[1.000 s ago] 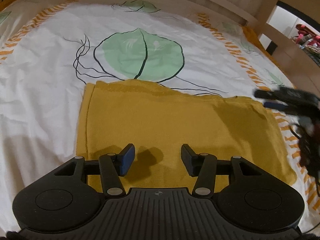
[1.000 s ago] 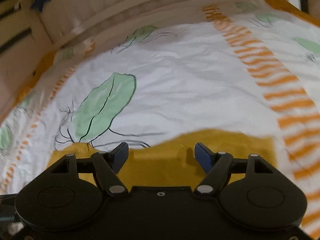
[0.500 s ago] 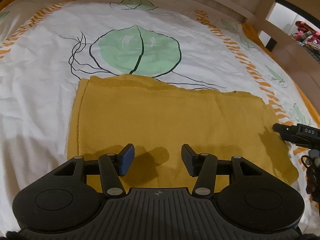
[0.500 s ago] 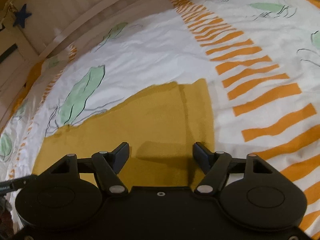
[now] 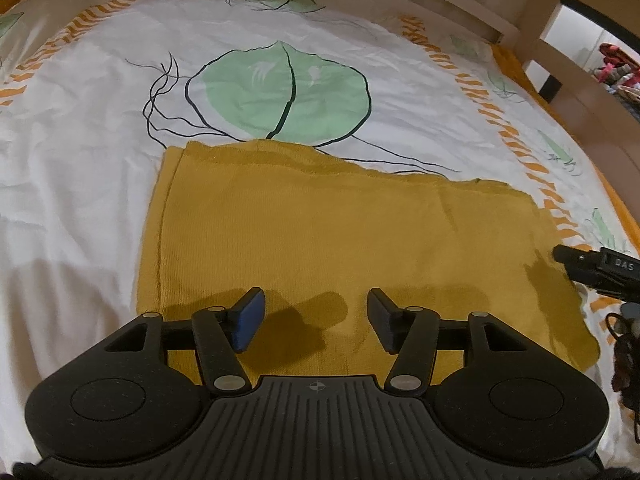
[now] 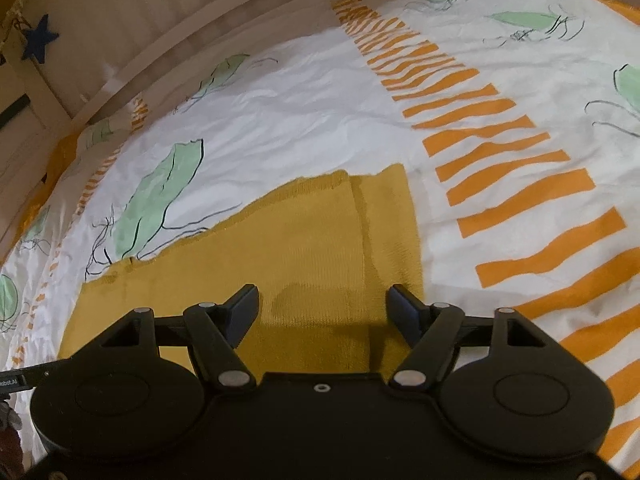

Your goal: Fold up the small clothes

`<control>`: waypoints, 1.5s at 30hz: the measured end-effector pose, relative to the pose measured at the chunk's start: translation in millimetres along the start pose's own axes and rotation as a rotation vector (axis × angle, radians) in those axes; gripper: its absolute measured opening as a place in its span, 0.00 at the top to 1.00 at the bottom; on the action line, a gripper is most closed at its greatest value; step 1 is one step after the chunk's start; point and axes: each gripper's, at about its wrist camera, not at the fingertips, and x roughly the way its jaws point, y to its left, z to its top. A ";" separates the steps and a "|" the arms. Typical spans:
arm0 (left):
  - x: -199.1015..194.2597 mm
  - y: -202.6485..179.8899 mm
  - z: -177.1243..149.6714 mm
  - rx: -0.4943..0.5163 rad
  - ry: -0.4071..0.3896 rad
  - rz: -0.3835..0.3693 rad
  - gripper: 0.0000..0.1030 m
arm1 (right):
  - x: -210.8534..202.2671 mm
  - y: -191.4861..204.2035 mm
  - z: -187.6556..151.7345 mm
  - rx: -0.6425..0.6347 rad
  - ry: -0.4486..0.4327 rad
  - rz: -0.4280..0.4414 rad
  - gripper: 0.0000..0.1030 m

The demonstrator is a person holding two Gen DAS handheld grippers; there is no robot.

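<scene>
both tools (image 5: 314, 318) (image 6: 324, 312) wide open, empty, seemingly just above mustard cloth (image 5: 320, 232)

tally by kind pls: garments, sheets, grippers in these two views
Mustard garment: 1, lying flat
Printed bedsheet: 1
Grippers: 2, left gripper and right gripper, both open, empty, over the garment
Total: 4

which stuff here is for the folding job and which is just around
For the job: yellow cloth, left gripper, right gripper, both open above it.

Just around: bedsheet, wooden bed frame, blue star, clutter beyond the bed.
</scene>
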 end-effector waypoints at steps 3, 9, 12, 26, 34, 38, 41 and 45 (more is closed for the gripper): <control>0.3 -0.5 -0.2 0.001 0.002 0.000 0.46 | -2.5 -0.7 -0.7 -0.006 -0.005 -0.011 0.28; 7.2 -1.2 -0.9 0.011 0.048 -0.040 0.33 | 0.6 1.6 -4.1 -0.040 0.024 -0.017 0.28; 8.1 -4.5 -2.2 0.031 0.051 -0.034 0.28 | 1.1 3.5 -6.2 -0.055 0.033 -0.008 0.28; 9.8 -4.2 -3.3 0.028 0.055 -0.025 0.26 | -12.2 0.7 -6.5 -0.112 0.021 0.021 0.69; 11.1 -5.0 -3.9 0.031 0.058 -0.020 0.24 | -27.9 -31.0 -6.2 0.005 0.027 0.029 0.16; 13.0 -5.4 -4.7 0.031 0.058 -0.020 0.23 | -19.2 -44.1 -8.9 0.106 0.072 0.131 0.14; 15.3 -5.4 -5.6 0.031 0.065 -0.021 0.20 | -3.9 -43.1 -10.2 0.131 0.104 0.218 0.00; 21.0 -9.7 -9.5 0.050 0.071 -0.007 0.13 | 10.6 -38.8 -6.1 0.122 0.088 0.258 0.00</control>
